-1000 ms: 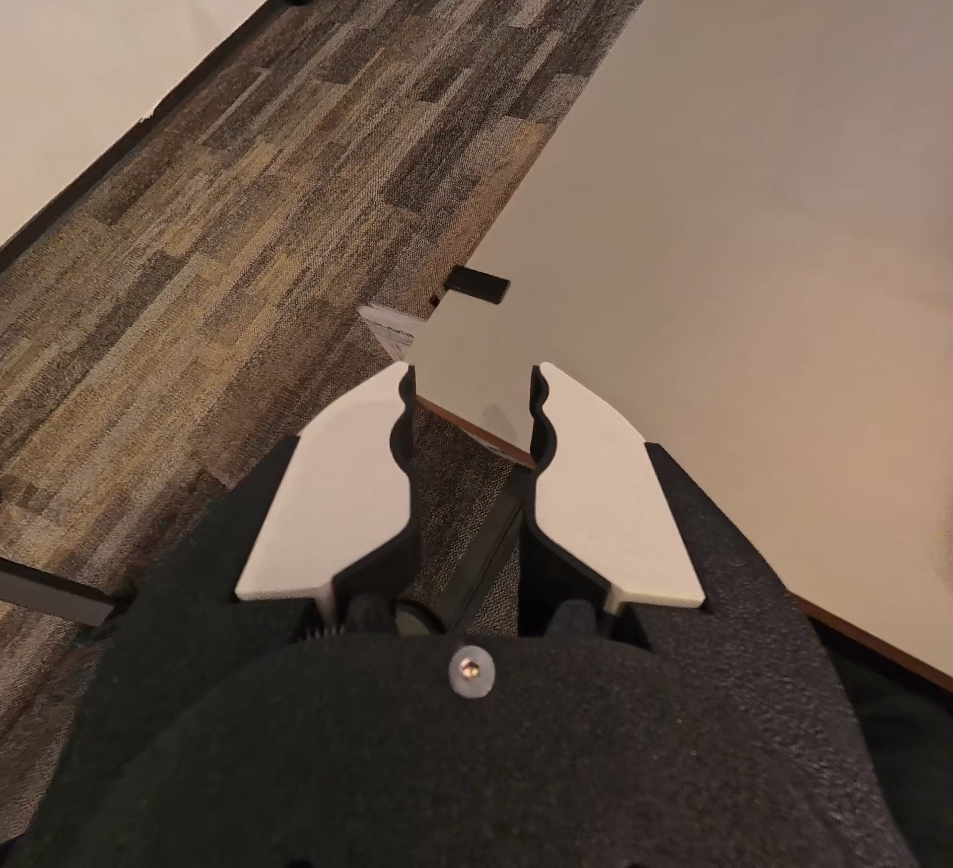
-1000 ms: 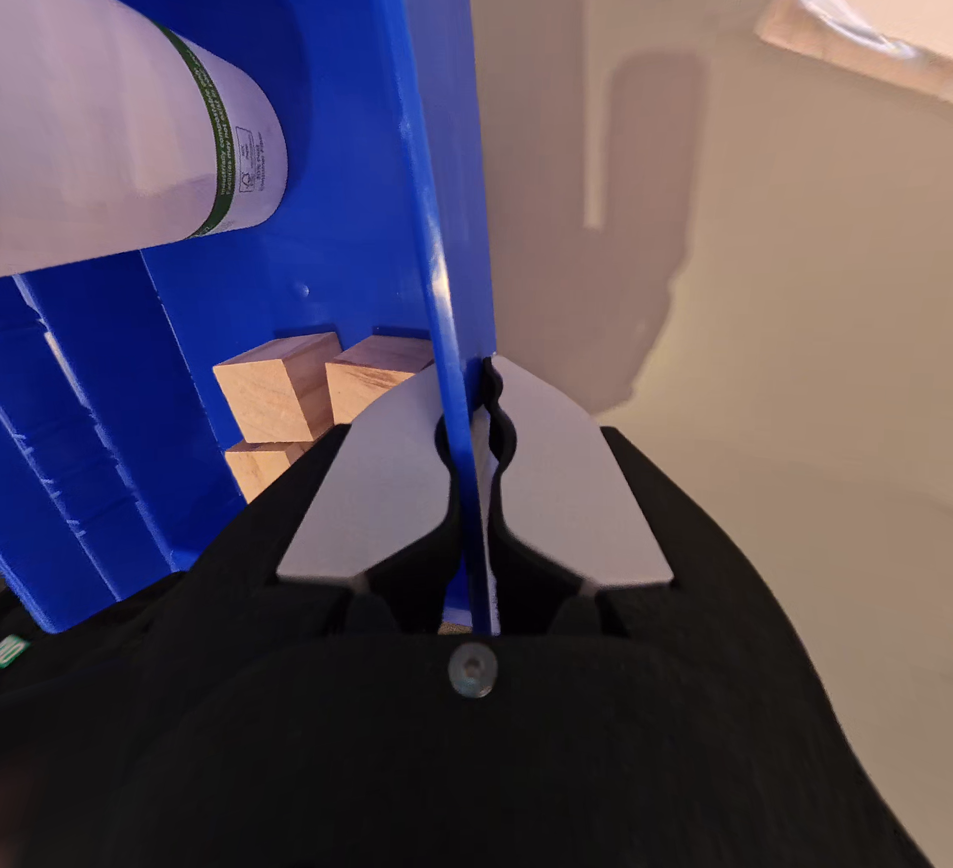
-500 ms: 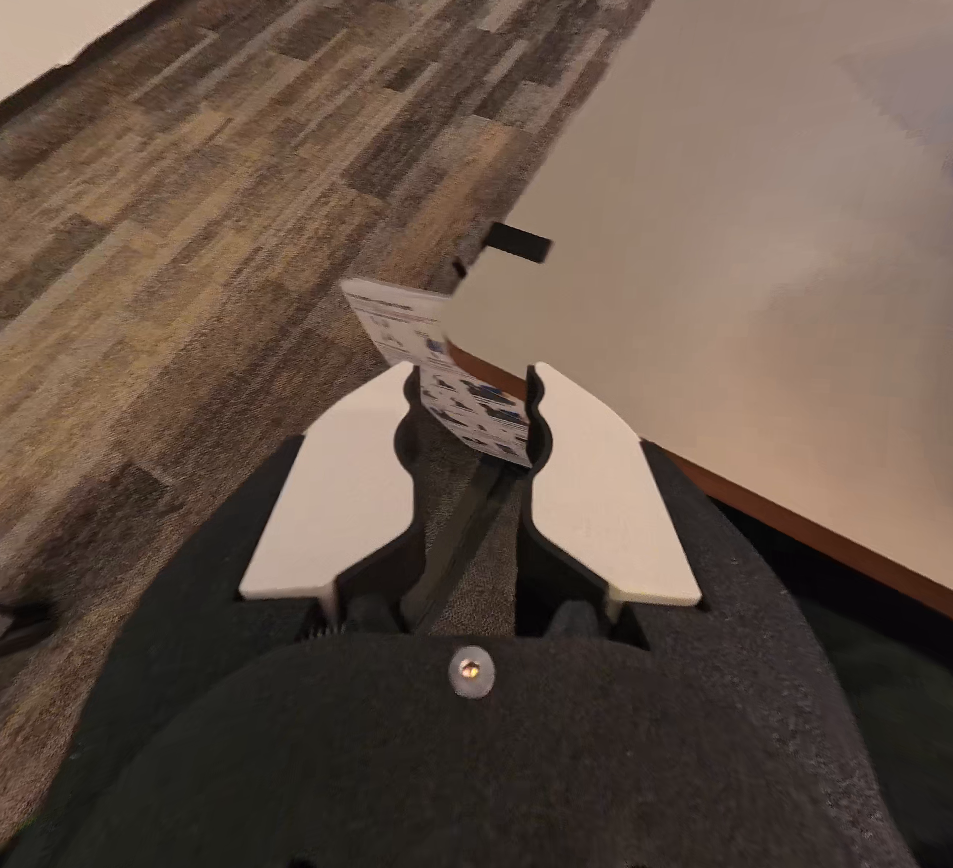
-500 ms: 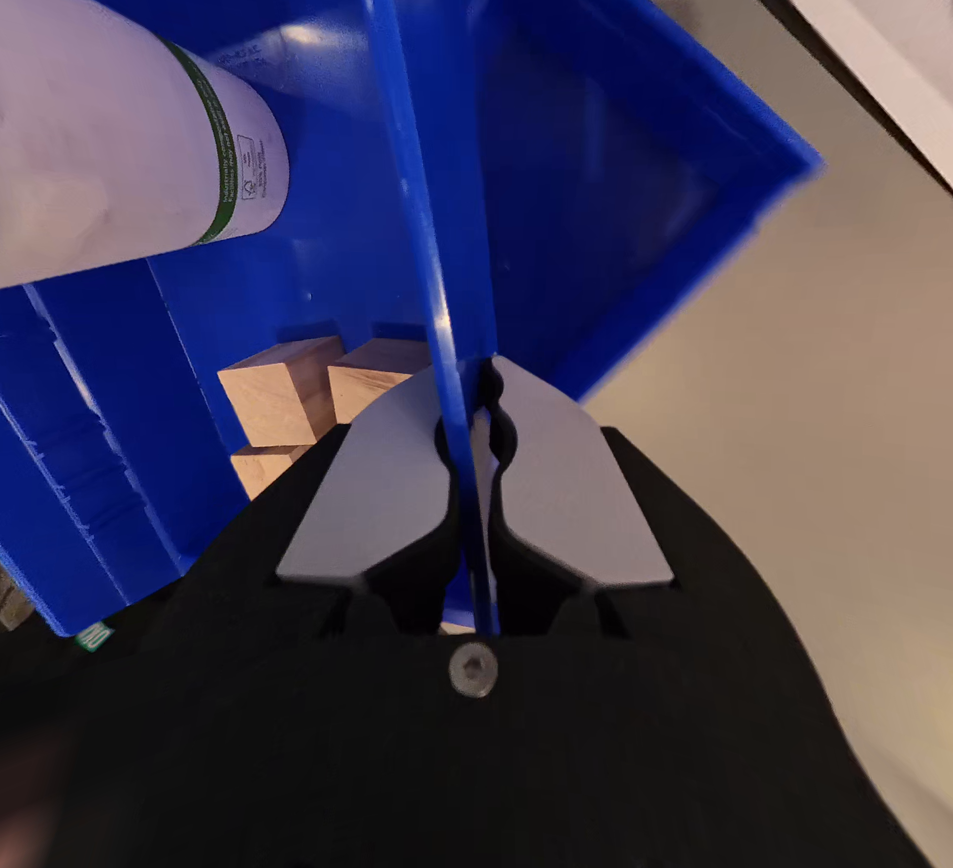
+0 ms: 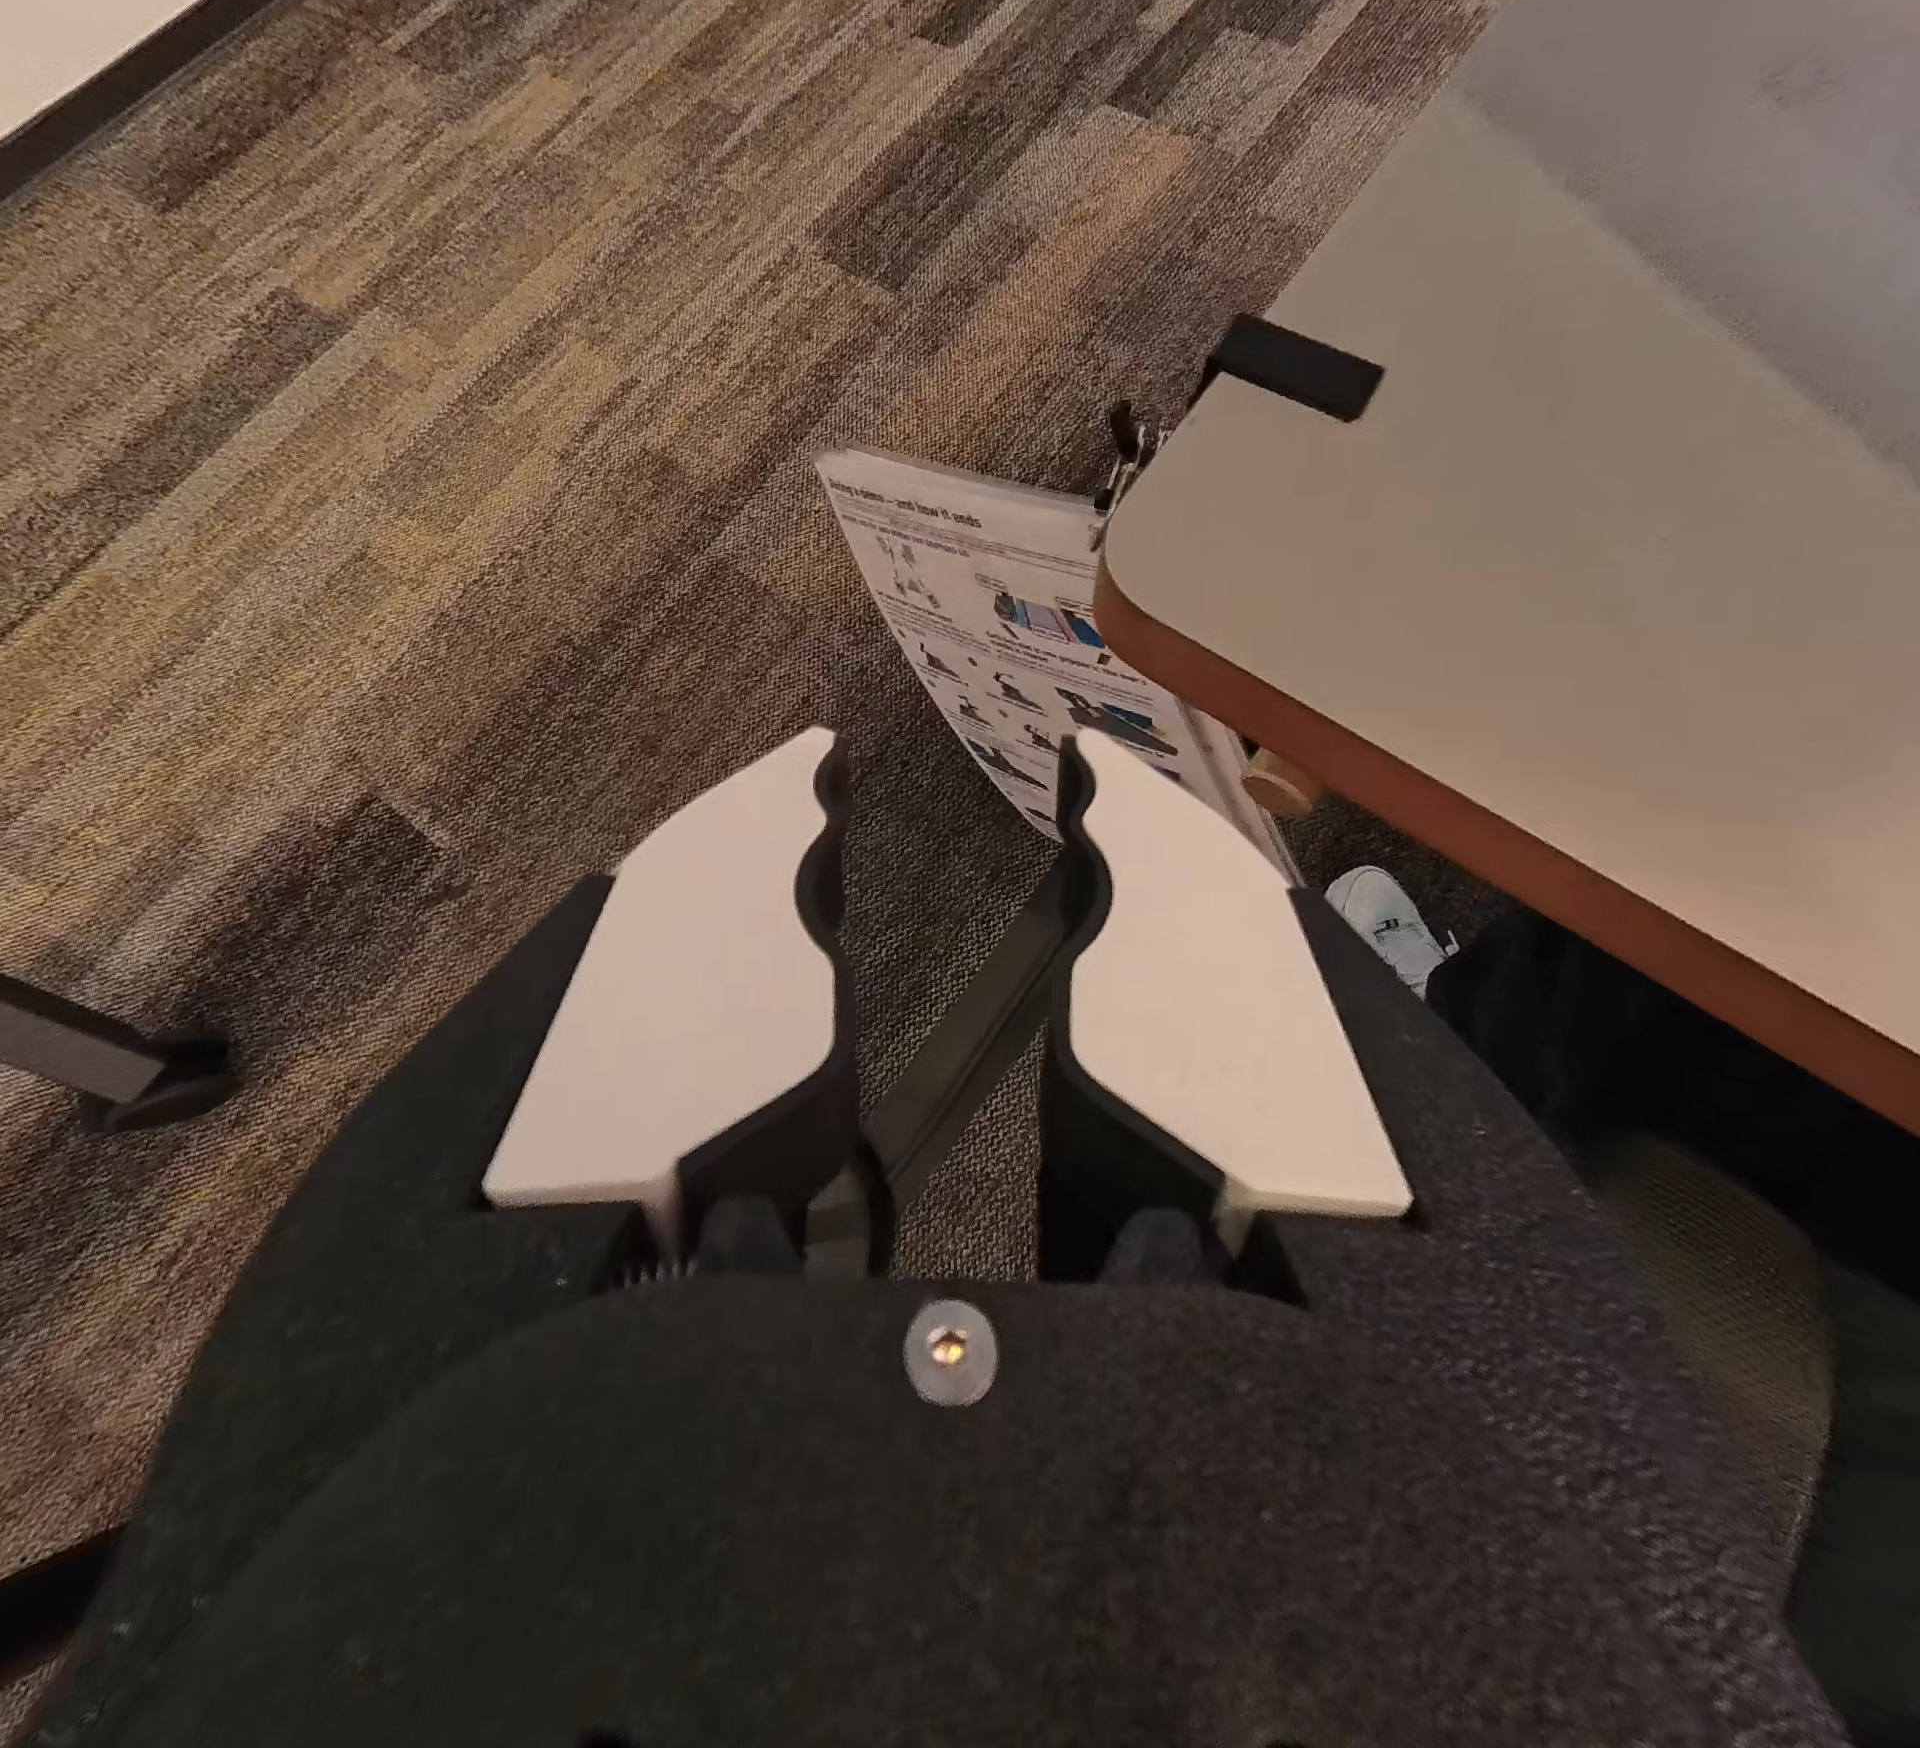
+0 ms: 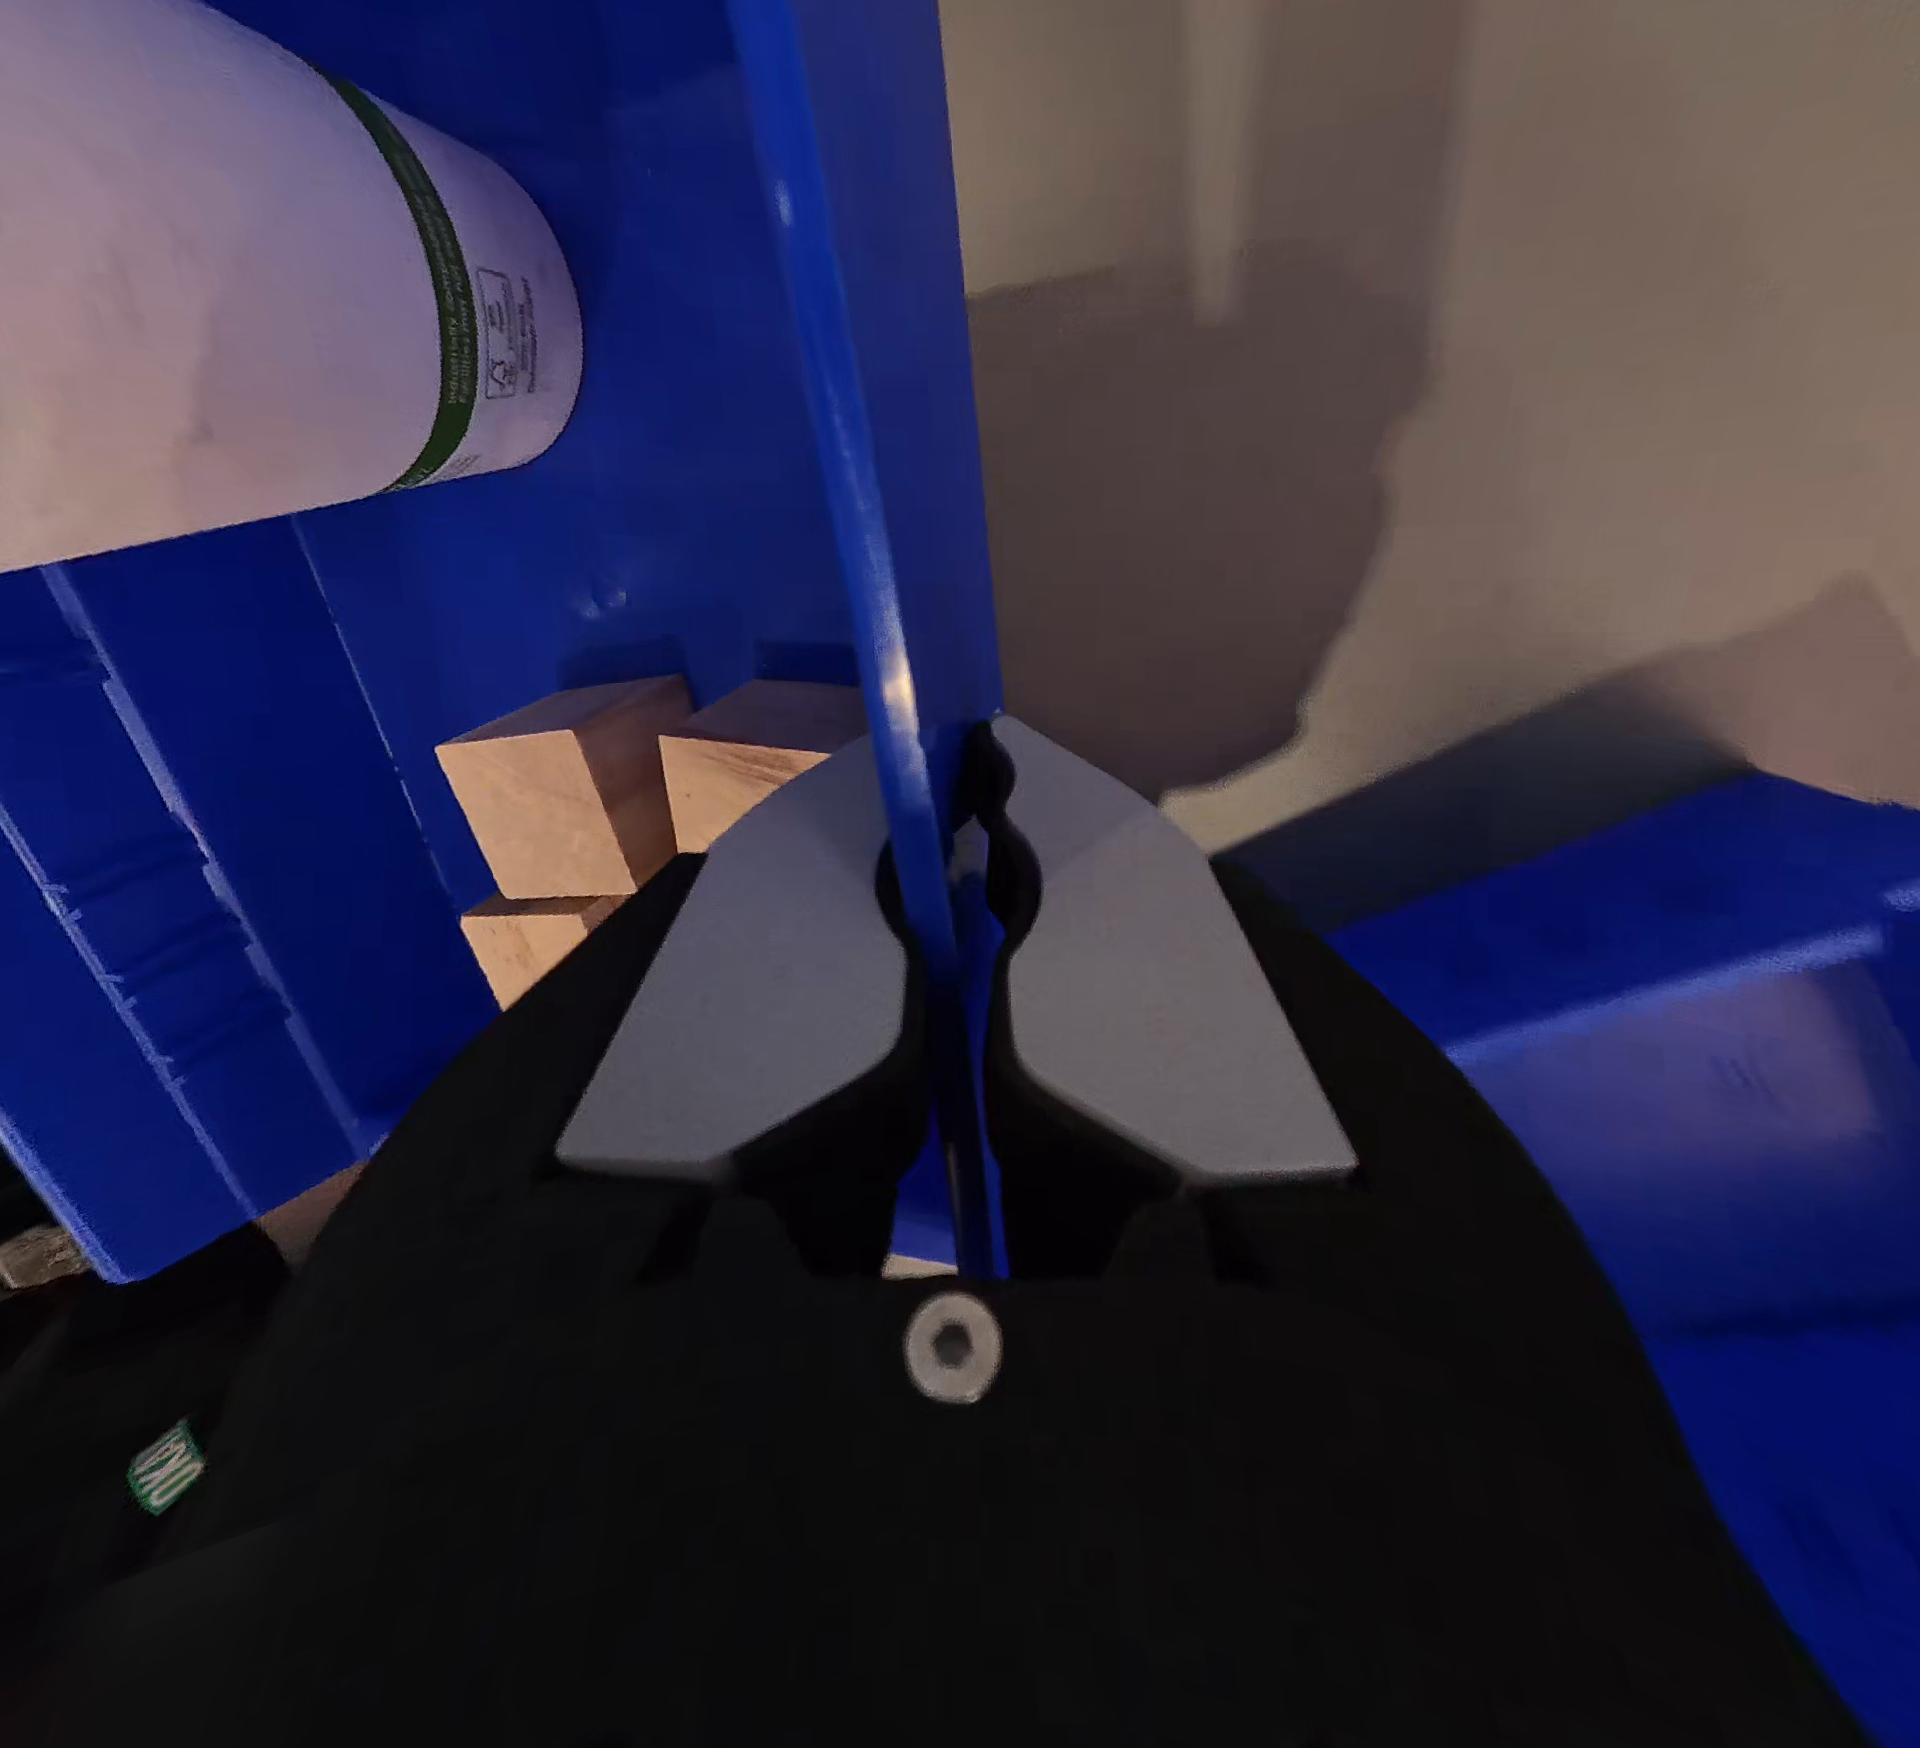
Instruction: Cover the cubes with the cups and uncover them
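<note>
The right gripper (image 6: 961, 763) has its jaws clamped on the thin side wall of a blue bin (image 6: 831, 264), one finger inside the wall and one outside. At 10 o'clock from the jaws, three wooden cubes (image 6: 540, 784) lie packed together on the bin's floor, two side by side and a third in front of them, partly hidden by the gripper. Farther up at 10 o'clock a white paper cup (image 6: 229, 316) with a green band lies on its side in the bin. At 3 o'clock a second blue bin (image 6: 1621, 950) sits on the pale bench (image 6: 1558, 348), which is open beyond it.

The left gripper (image 5: 951, 753) hangs over carpet (image 5: 520, 348) off the bench's rounded corner (image 5: 1132, 555), its jaws moderately parted and holding nothing. A printed sheet (image 5: 997, 628) hangs from a clip at that corner, at 12 o'clock. One white shoe (image 5: 1387, 919) shows under the bench edge at 3 o'clock.
</note>
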